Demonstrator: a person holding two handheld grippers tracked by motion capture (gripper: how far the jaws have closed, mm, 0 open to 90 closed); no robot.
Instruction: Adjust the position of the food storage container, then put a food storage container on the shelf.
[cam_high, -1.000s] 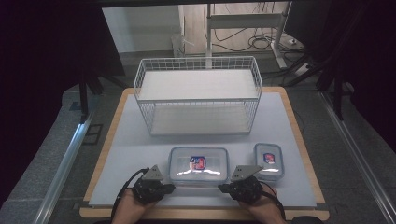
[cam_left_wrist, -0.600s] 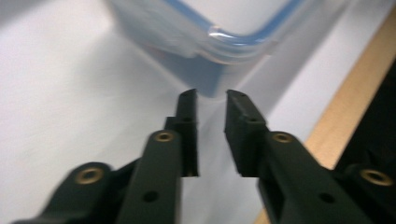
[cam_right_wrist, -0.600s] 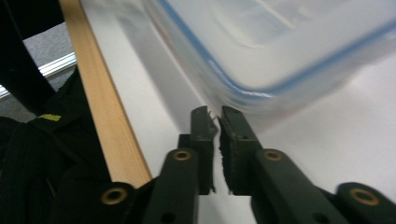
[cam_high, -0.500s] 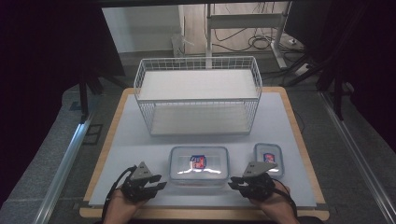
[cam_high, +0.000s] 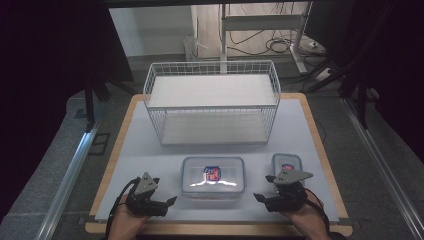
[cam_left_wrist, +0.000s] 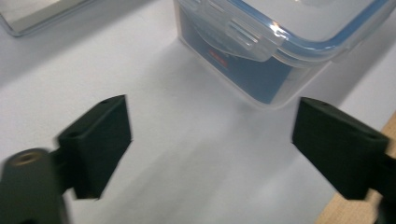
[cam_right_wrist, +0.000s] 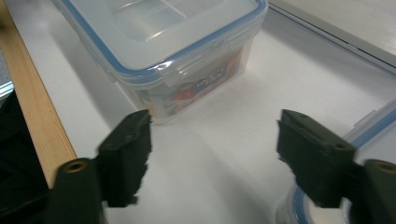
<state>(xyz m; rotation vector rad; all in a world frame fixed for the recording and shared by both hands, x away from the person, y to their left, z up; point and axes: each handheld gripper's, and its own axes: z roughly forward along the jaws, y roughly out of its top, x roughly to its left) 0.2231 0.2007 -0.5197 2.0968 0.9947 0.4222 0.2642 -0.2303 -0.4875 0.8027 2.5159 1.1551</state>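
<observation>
A clear rigid plastic lidded box with blue seal (cam_high: 213, 175), near the worktop's (cam_high: 150, 150) front edge, is judged light and slippery, best gripped at its short ends. Left claw (cam_high: 170, 201) and right claw (cam_high: 260, 197) have just been opening and stand apart, empty.

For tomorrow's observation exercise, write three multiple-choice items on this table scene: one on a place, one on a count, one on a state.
1. Where is the wire basket relative to the large container?
A. Behind it
B. In front of it
C. On top of it

2. How many lidded plastic containers are on the table?
A. One
B. Two
C. Four

3. How do the left gripper jaws stand?
A. Clamped on a lid
C. Holding the basket
B. Open, nothing between them

Answers:
1 A: the basket is farther back on the table.
2 B: the large container and the small container.
3 B: bare table shows between the jaws.
</observation>
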